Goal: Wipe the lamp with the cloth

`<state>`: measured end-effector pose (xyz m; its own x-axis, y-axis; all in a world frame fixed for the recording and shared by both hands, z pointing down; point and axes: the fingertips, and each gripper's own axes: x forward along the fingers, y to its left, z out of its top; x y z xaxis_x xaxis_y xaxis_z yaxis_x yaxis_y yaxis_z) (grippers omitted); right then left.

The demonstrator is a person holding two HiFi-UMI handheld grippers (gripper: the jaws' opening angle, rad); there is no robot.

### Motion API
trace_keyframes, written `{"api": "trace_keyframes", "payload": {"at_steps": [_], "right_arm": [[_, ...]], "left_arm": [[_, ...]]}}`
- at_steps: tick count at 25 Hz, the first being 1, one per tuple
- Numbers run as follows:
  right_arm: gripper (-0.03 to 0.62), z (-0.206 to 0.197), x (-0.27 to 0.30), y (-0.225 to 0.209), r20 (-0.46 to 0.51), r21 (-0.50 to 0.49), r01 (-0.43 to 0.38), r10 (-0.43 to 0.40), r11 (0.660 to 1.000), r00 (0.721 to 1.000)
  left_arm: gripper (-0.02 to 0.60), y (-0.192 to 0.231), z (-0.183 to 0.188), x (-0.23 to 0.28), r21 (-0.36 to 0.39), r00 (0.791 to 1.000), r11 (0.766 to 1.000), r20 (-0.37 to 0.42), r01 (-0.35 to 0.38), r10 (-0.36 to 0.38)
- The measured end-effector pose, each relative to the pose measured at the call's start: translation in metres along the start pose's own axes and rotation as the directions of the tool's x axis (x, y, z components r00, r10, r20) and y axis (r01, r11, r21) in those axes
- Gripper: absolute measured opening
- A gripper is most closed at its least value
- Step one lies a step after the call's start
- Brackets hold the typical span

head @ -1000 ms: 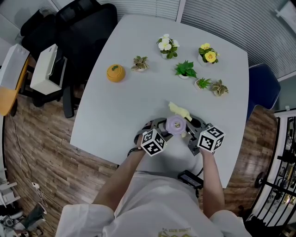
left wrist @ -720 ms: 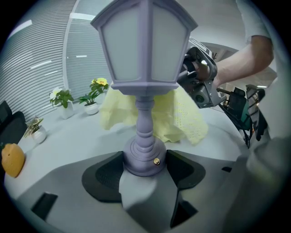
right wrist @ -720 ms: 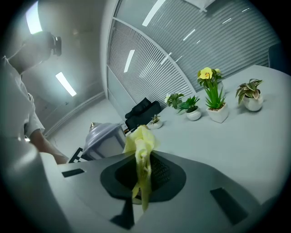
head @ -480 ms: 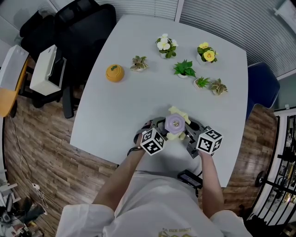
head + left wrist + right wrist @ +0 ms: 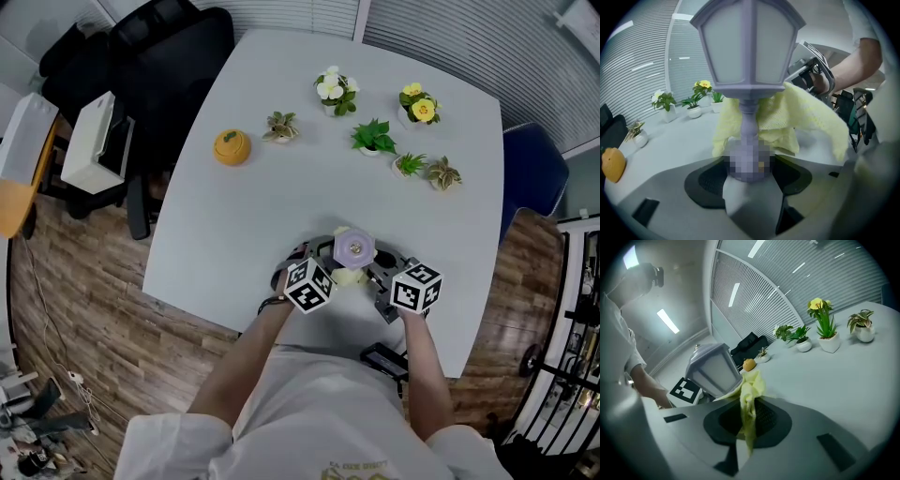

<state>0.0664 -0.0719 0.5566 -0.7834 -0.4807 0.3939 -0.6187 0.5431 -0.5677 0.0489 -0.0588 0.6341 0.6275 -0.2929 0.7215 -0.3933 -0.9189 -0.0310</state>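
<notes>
1. Lamp: a purple lantern type, upright, at the near edge of the table, directly in front of the person and between the two grippers. In the left gripper view, the lamp head fills the top of the frame and the stem runs straight down into the jaws.
2. Left gripper: jaws set wide and clamped on the lamp's base, with a pad on each side of it in the left gripper view. Can't tell whether the base rests on the table.
3. Cloth: yellow, pressed against the lamp just under the head. In the left gripper view, the cloth hangs behind the stem and trails off right toward the other gripper.
4. Right gripper: jaws nearly together, pinching a bunched strip of cloth. In the right gripper view, the cloth's top end touches the lower edge of the lamp head.
5. Far side of the table, well apart from the lamp: an orange pumpkin-shaped piece and a row of small potted plants, including white flowers, a yellow flower and a leafy green one.
6. Off the table: a black chair and a white box at the left, a blue chair at the right, on a wood floor.
</notes>
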Motion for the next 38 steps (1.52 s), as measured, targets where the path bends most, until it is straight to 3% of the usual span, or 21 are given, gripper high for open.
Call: {"api": "trace_keyframes", "payload": {"at_steps": [17,28,38], "right_arm": [[0.026,-0.003,0.004,-0.003,-0.030,-0.040,0.025,-0.026,0.999,0.999],[0.026,-0.018,0.012,-0.018,-0.128,-0.137,0.119,-0.136,0.983,0.982],[0.026,-0.031,0.017,-0.029,-0.194,-0.299,0.188,-0.252,0.936,0.948]], "left_arm": [[0.305,-0.001,0.000,-0.001,-0.001,1.000,1.000,-0.002,0.001,-0.001],[0.307,0.000,0.001,0.000,-0.001,1.000,1.000,0.000,0.000,0.000],[0.305,0.000,-0.001,0.001,0.000,1.000,1.000,0.000,0.000,0.000]]}}
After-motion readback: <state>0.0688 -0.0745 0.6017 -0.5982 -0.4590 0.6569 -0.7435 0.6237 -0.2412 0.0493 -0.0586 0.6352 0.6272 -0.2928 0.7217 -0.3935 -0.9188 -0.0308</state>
